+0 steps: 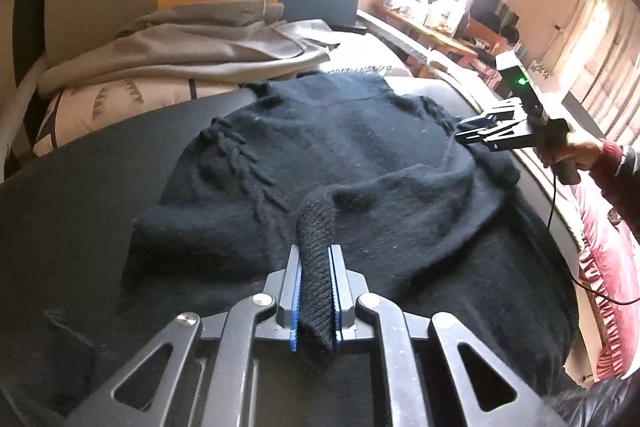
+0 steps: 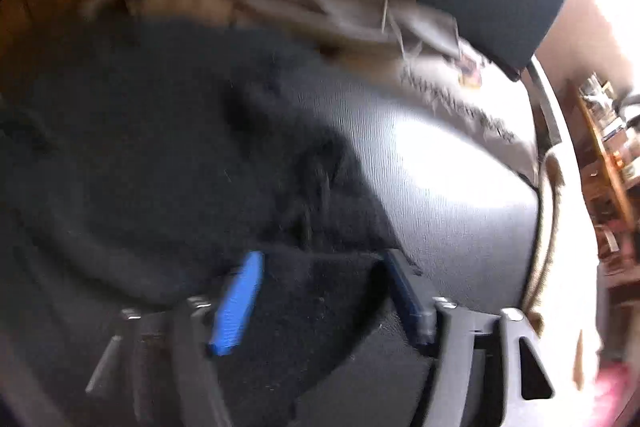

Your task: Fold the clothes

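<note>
Early days – black sweater (image 1: 340,155) lying mostly flat on surface (image 1: 80,187), nothing folded. Left claw (image 1: 316,263) pinching ribbed cuff (image 1: 316,227); right claw (image 2: 320,263) straddling sweater edge, pads not pressing yet.

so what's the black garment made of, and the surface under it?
Sweater: looks like wool or acrylic knit, matte and fuzzy, with ribbing and raised cable stitches. Surface: probably faux leather or vinyl, with fine grain and a soft sheen under window light.
</note>
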Demonstrator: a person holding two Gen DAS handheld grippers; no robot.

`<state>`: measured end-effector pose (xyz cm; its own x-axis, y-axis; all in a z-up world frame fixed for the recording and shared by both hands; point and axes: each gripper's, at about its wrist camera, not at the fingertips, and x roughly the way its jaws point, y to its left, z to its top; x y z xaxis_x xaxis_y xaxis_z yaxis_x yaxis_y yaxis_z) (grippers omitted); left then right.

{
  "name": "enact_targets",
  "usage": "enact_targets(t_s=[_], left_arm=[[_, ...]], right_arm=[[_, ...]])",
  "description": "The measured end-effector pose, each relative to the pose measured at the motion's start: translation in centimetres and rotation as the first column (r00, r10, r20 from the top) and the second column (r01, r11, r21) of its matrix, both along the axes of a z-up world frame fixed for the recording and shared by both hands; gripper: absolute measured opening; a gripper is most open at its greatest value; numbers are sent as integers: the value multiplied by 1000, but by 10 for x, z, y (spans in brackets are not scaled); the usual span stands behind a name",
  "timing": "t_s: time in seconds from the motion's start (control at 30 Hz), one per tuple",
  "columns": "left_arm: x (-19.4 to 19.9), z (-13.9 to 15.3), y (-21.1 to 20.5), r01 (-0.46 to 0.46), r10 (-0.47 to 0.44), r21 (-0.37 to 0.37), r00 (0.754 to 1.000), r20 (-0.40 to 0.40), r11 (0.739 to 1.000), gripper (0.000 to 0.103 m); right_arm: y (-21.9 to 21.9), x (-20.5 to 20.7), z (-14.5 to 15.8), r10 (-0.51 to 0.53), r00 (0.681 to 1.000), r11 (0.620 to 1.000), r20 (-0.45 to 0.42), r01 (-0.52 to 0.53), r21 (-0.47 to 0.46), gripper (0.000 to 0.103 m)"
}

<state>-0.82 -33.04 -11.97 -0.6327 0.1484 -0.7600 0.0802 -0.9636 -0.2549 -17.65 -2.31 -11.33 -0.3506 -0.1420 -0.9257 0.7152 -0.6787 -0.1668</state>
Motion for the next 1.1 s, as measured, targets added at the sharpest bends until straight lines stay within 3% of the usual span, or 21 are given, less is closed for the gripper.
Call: enact_targets(t_s=[0.07,0.13,0.23,0.3,0.33,0.4,0.47,0.53,0.6,0.67,0.73,0.77,0.83,0.9,0.97,1.1], left_arm=[[3,11,3,5,-2,40,998,-59,999,9],[8,28,4,4,7,77,990,-140,997,9],[16,56,-1,-19,50,118,963,-264,993,9],[18,66,-4,-55,77,80,947,-311,995,9],[16,65,-7,-67,87,76,948,-307,995,9],[-2,47,-15,-114,122,51,971,-205,992,9],[-19,26,-25,-159,162,40,982,-93,987,10],[-35,1,-37,-203,202,45,979,29,978,10],[-41,-10,-46,-252,248,47,966,72,967,13],[-38,-9,-56,-297,291,87,954,75,951,17],[-31,-5,-64,-325,319,152,945,64,933,22],[-27,-4,-70,-349,343,177,937,66,920,22],[-16,-5,-84,-400,393,253,916,82,881,26],[-5,-7,-92,-419,413,297,907,85,858,30],[5,-8,-88,-403,396,325,914,92,855,32],[13,-14,-77,-365,358,393,929,95,844,45]], right_arm=[[5,0,1,-16,999,1000,30,17,-20,23],[12,2,8,-27,1000,999,5,28,-19,9],[22,0,28,-55,993,998,-105,53,-23,8],[30,-7,43,-96,981,994,-168,87,-59,7],[32,-11,46,-115,974,993,-195,105,-61,7],[36,-21,48,-151,957,988,-247,145,-42,7],[35,-34,39,-181,954,983,-240,181,-22,8],[38,-43,30,-205,957,979,-207,199,-50,11],[39,-46,28,-237,949,972,-206,229,-62,24],[43,-38,35,-248,948,966,-201,227,-120,29],[47,-21,46,-242,951,959,-193,204,-197,40],[49,-12,51,-234,955,954,-185,188,-235,48],[44,16,55,-178,973,946,-145,128,-297,51],[30,46,49,-74,987,957,-141,31,-287,56],[16,75,41,26,990,961,-140,-63,-269,57],[-11,99,9,126,975,981,-181,-150,-127,55]])
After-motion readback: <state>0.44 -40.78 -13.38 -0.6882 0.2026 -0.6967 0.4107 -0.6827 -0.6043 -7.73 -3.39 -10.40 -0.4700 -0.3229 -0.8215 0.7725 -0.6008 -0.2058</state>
